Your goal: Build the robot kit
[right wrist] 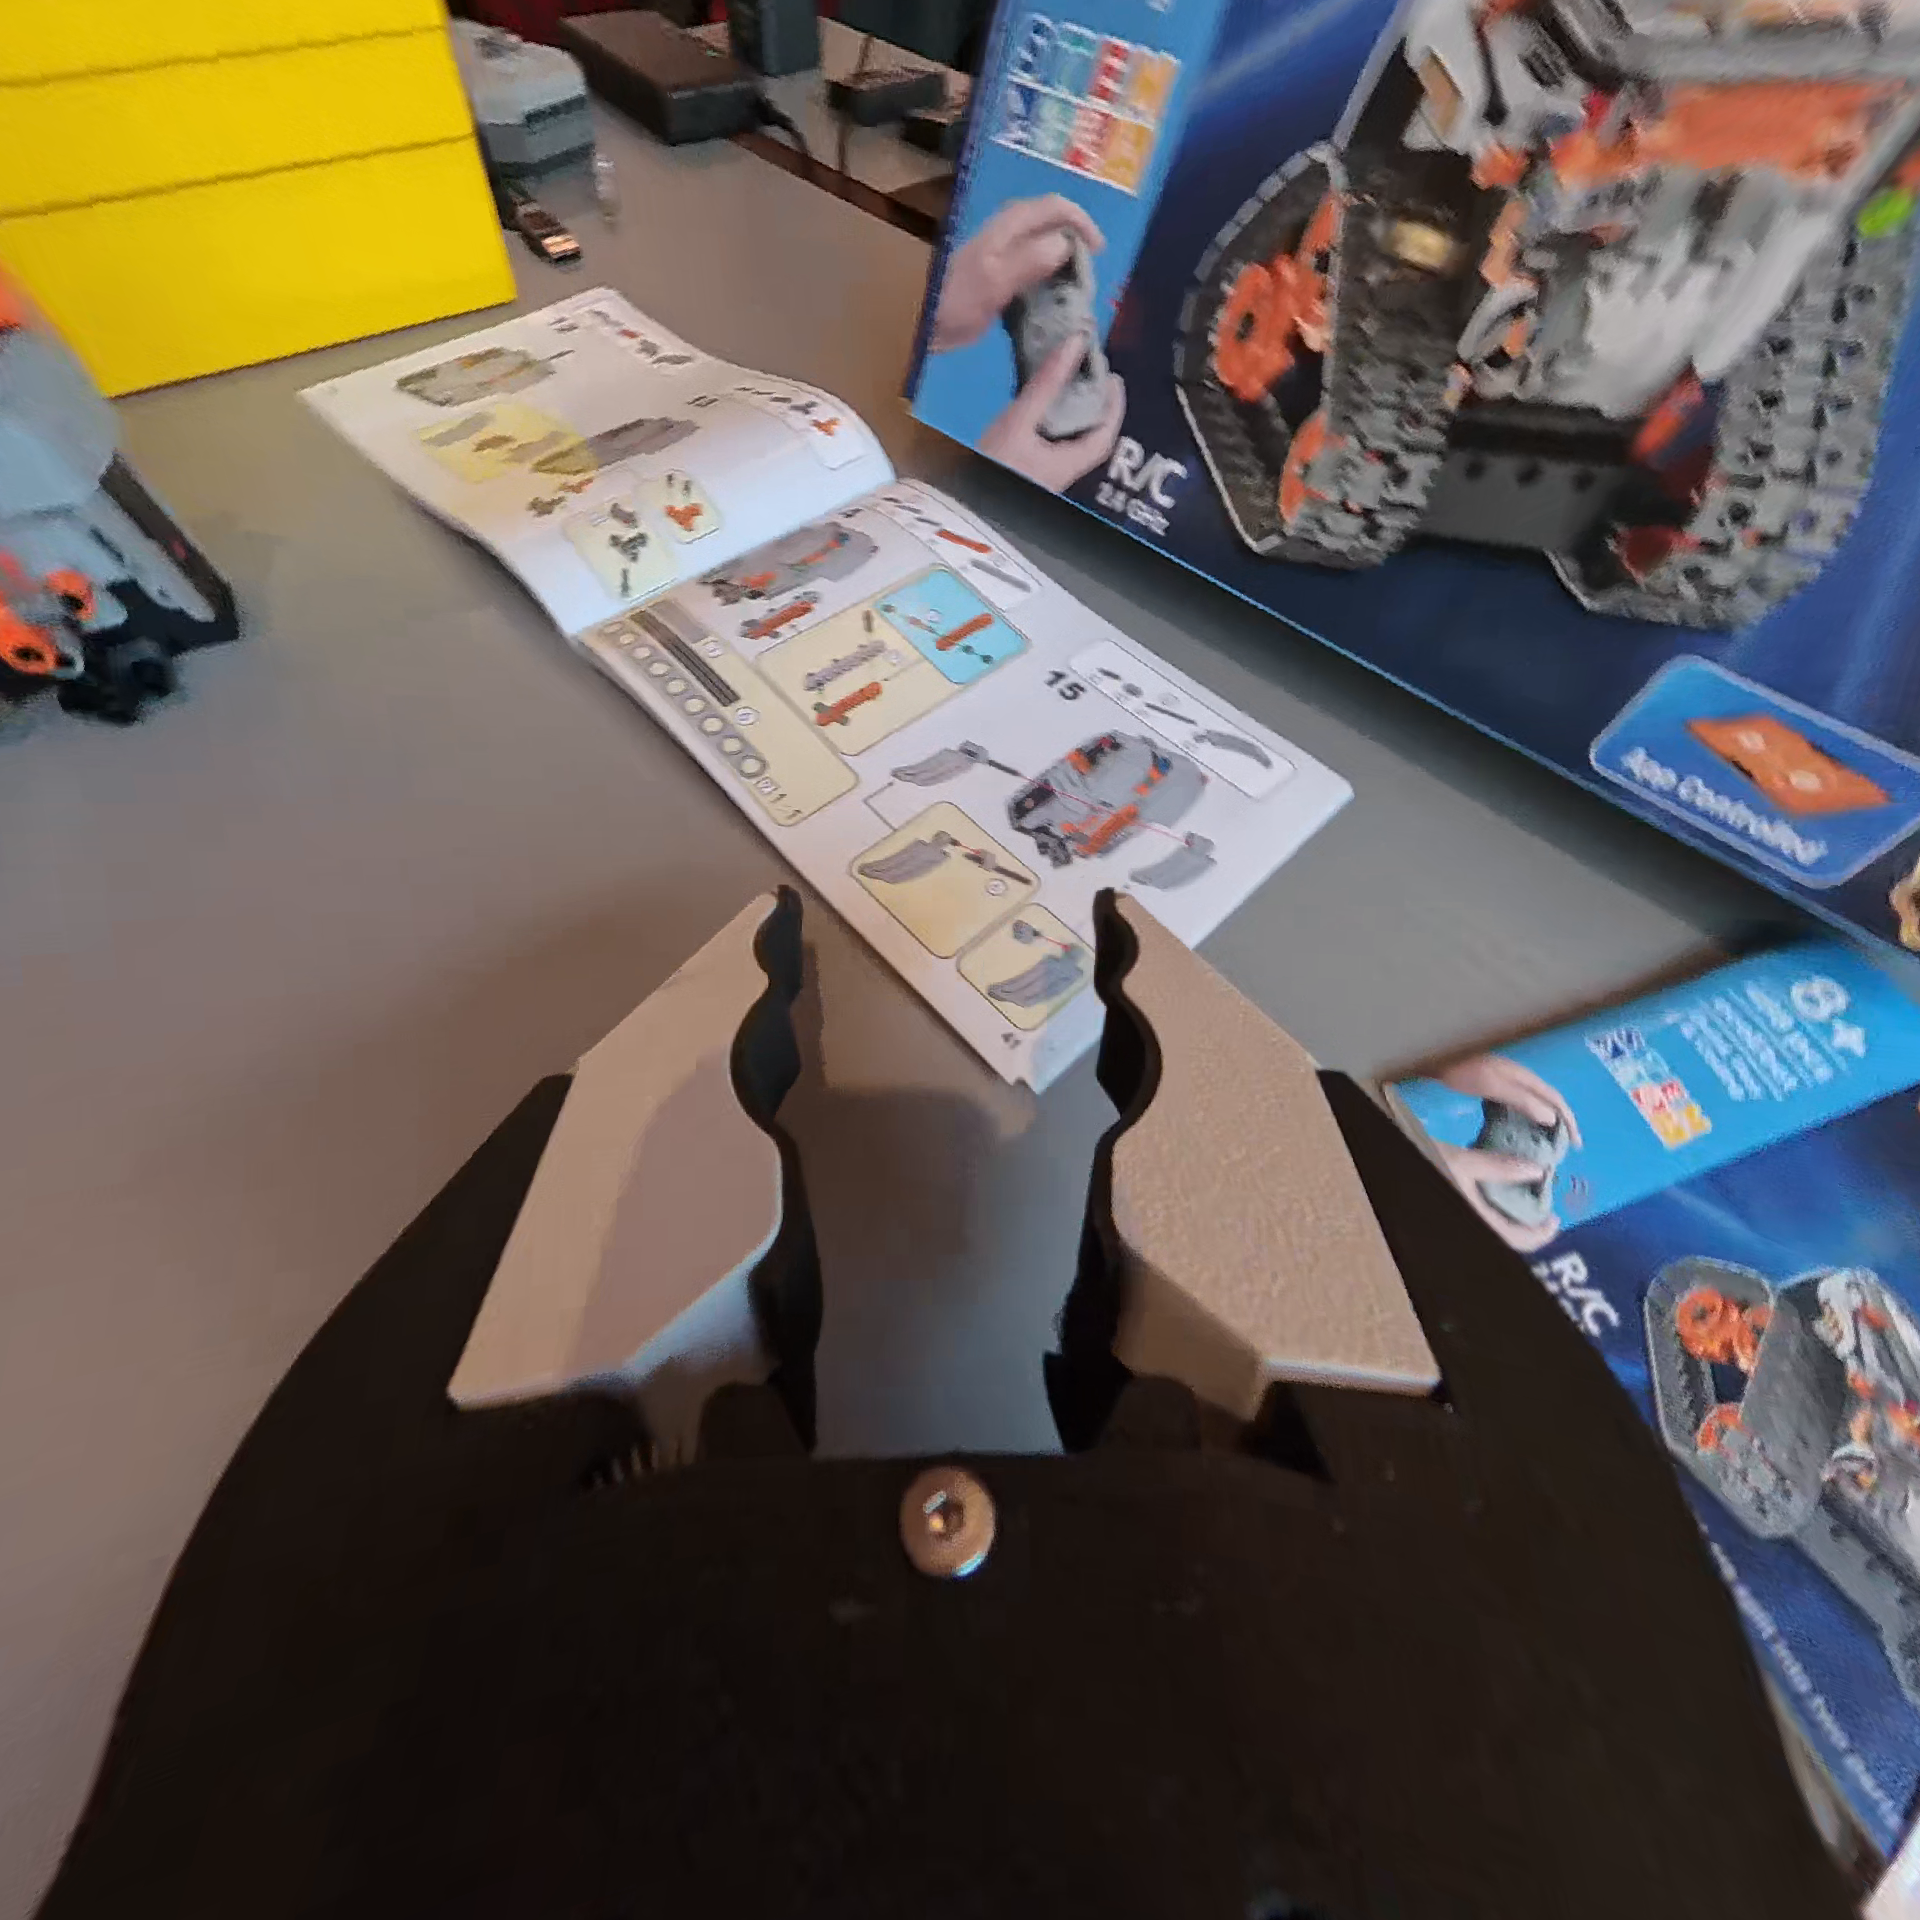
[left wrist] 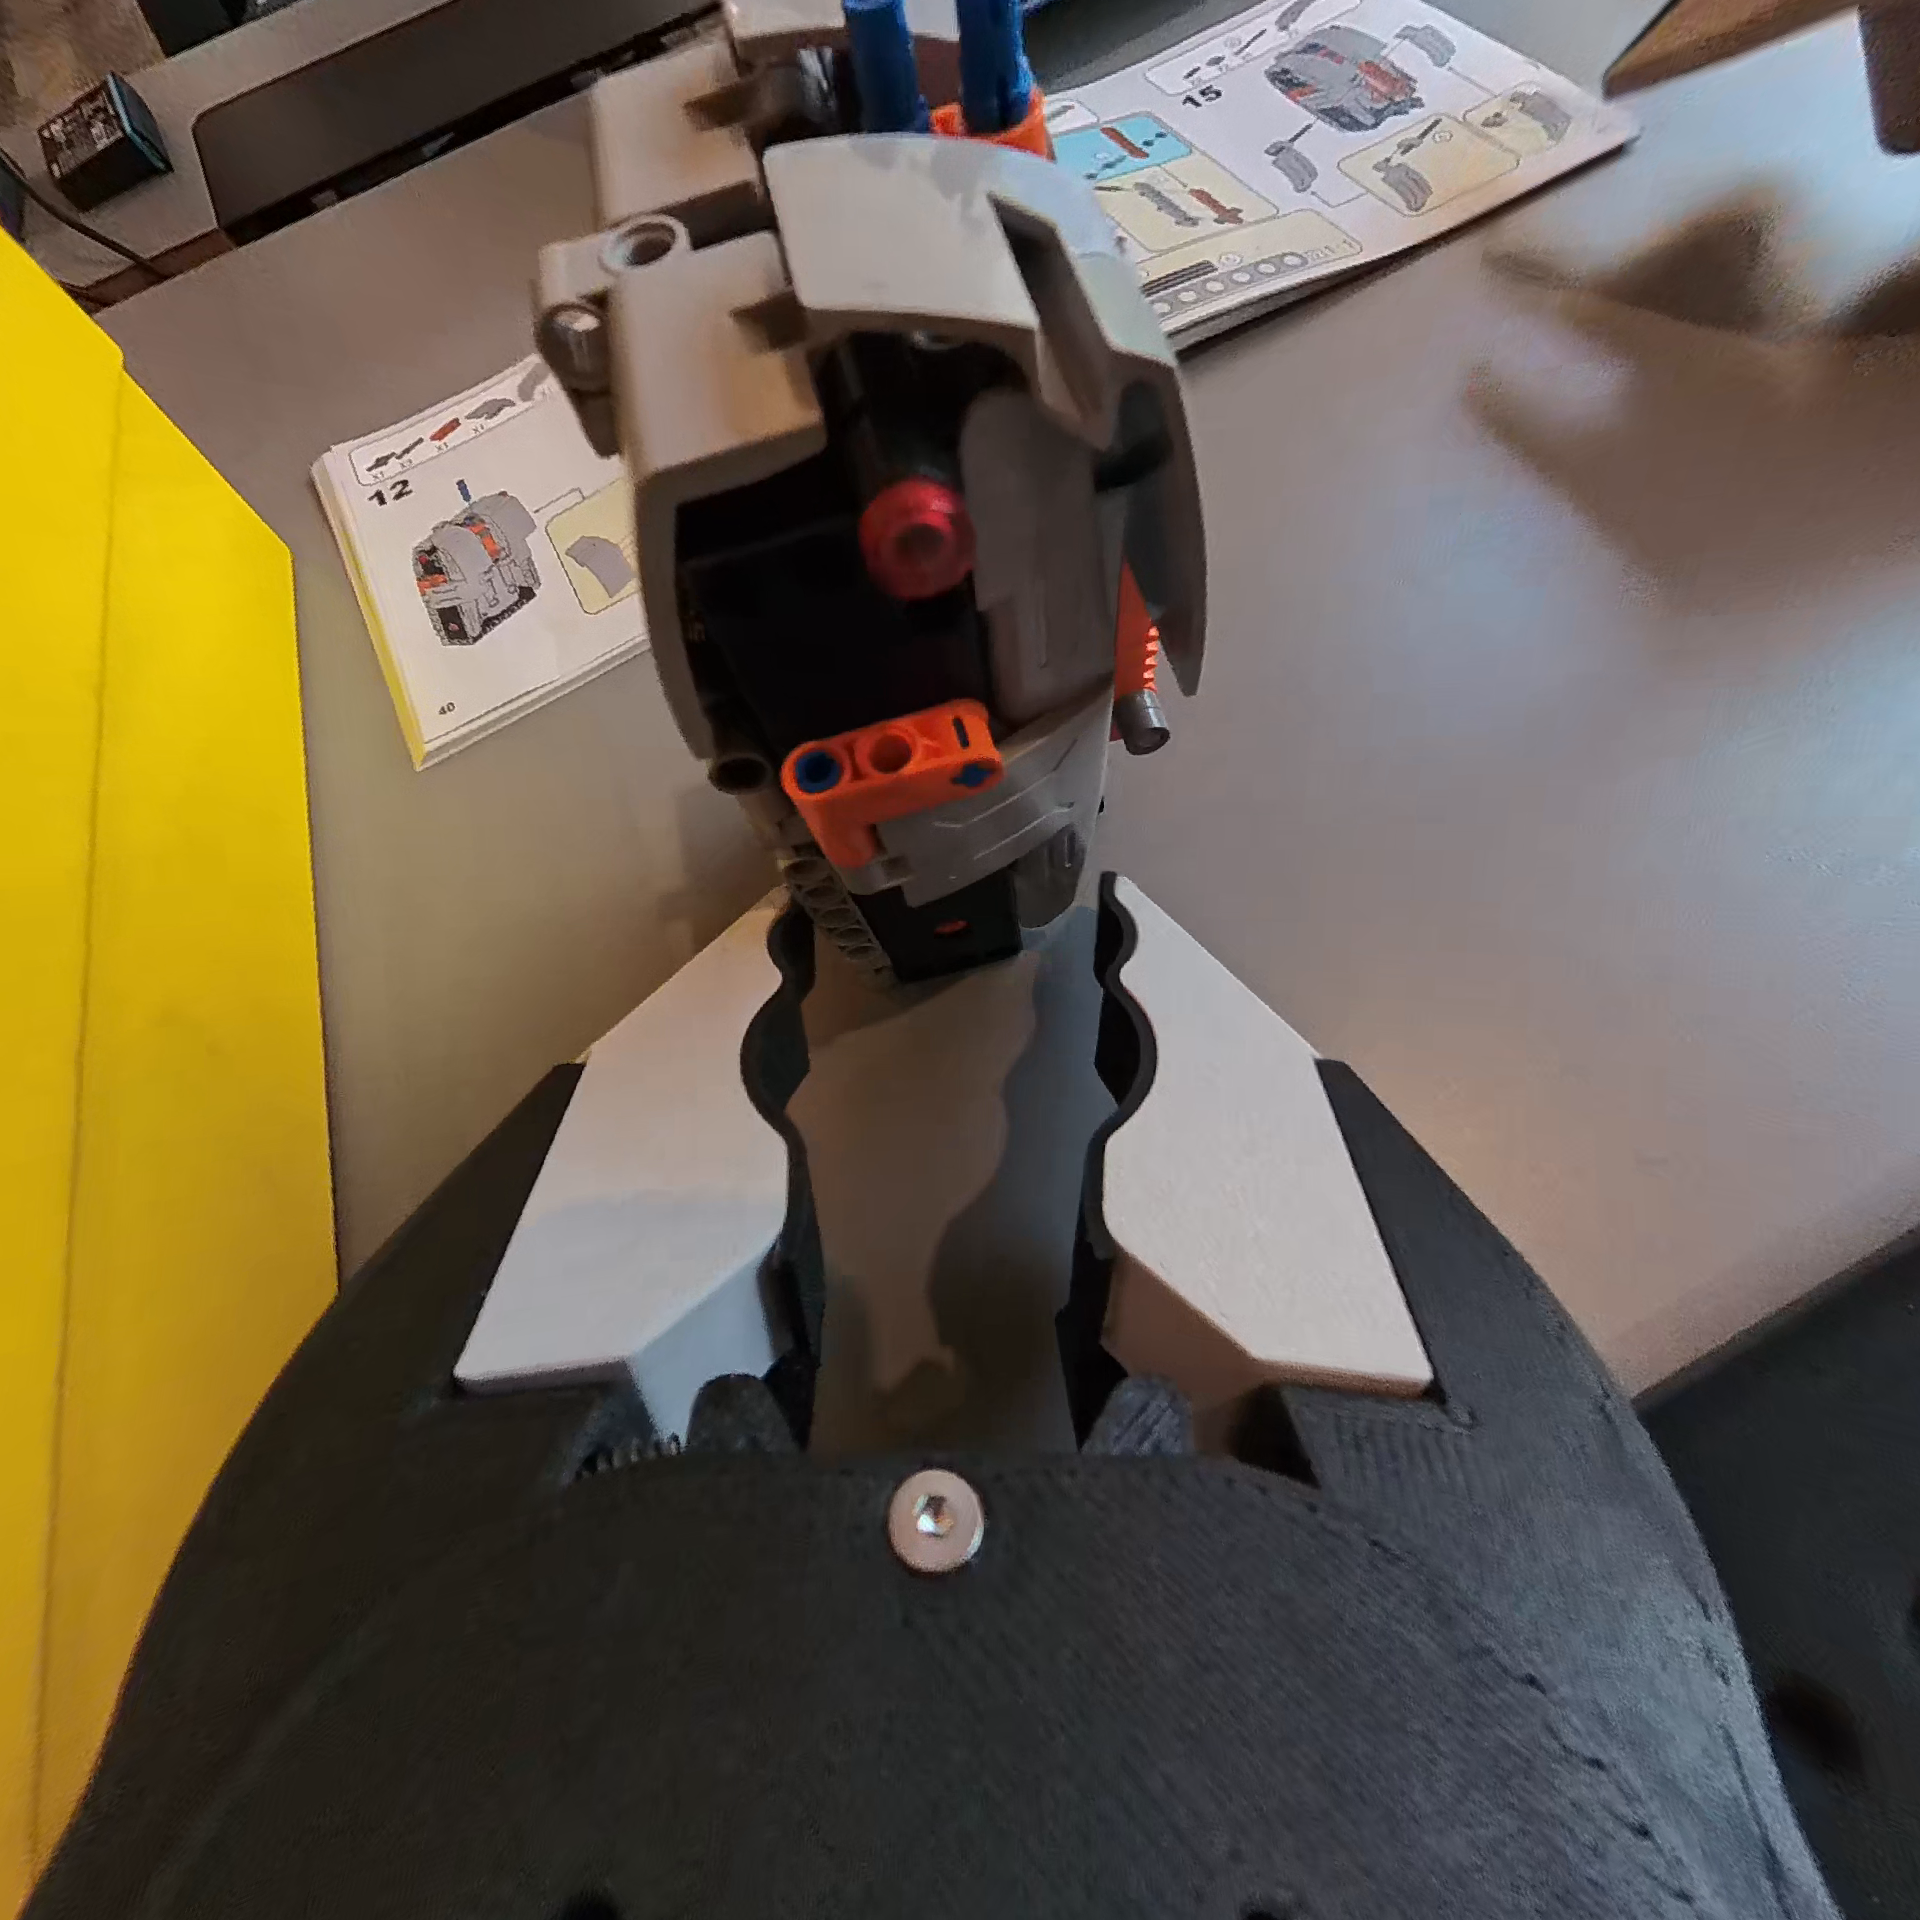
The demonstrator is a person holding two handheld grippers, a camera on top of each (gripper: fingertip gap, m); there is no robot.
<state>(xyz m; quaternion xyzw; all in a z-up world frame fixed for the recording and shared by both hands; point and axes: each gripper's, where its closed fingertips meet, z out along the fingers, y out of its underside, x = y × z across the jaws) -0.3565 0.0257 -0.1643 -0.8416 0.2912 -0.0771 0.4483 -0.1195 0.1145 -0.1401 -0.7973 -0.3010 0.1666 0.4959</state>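
A grey, black and orange toy brick model (left wrist: 914, 499) with a red hub and blue pins stands up from my left gripper (left wrist: 951, 909), which is shut on its black lower end above the grey table (left wrist: 1455, 831). An open instruction booklet (left wrist: 488, 582) lies behind it. In the right wrist view the same model (right wrist: 73, 540) shows at the left edge. My right gripper (right wrist: 945, 914) is open and empty, a little above the table, with its tips over the near corner of the booklet (right wrist: 831, 665).
A yellow box (left wrist: 135, 831) stands at the left, also in the right wrist view (right wrist: 239, 187). Two blue toy boxes (right wrist: 1455, 364) (right wrist: 1714, 1247) stand at the right. Dark devices and cables (right wrist: 665, 73) lie at the back. A blurred grey shape (left wrist: 1683, 364) is at the right.
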